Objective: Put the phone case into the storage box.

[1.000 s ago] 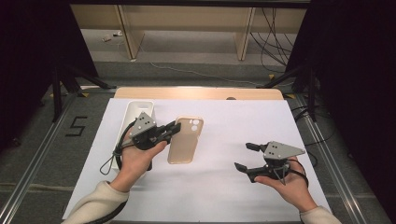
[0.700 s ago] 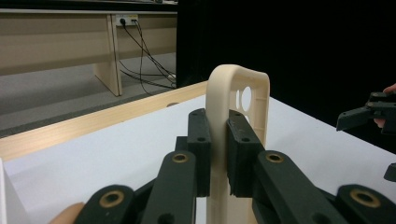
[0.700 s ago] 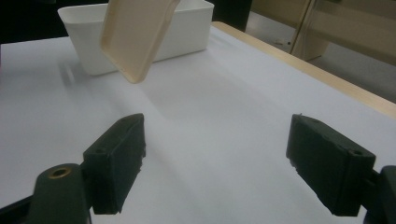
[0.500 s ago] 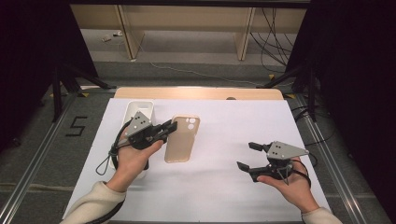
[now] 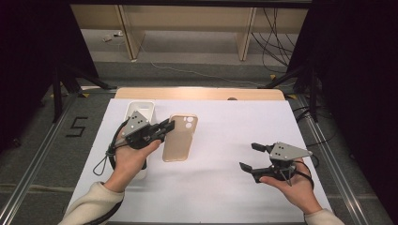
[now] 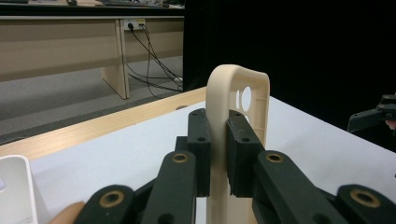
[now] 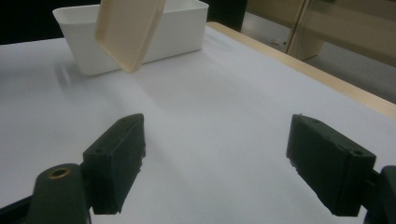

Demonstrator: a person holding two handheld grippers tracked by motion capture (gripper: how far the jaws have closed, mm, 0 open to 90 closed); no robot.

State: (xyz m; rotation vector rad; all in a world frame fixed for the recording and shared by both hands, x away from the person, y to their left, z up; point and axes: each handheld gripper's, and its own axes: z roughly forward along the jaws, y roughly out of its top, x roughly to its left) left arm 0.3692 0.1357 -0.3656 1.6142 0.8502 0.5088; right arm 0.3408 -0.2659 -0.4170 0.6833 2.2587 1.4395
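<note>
High view shows, nearest the worktop's [image 5: 220, 197] near edge, the person's right hand [image 5: 293, 185] resting palm up toward the near right corner, carrying the right tongs [image 5: 248, 156]. Its two black jaws stand wide apart with nothing between them; in the right gripper view only bare white worktop lies between the pads [image 7: 116, 161].

Farther in, toward the left edge, the left hand [image 5: 131, 157] comes up from a cream sleeve [image 5: 96, 206] and carries the left tongs [image 5: 168, 125]. These are closed on the beige, soft-looking phone case [image 5: 180, 137], a rounded rectangle with a camera cut-out at its far end. In the left gripper view the two pads [image 6: 201, 149] press on either side of one long edge of the case [image 6: 243, 100], which runs straight away from the camera between them. From the right gripper view the case [image 7: 128, 28] hangs tilted with its lowest corner clear of the worktop, so it is lifted rather than lying flat. It sits left of the worktop's middle, well apart from the right tongs.

Just beyond and beside the left hand, near the far left corner, stands a white rectangular plastic tray [image 5: 138, 108], partly hidden by the tongs. The worktop's wooden far edge [image 5: 202, 93] runs behind it.
</note>
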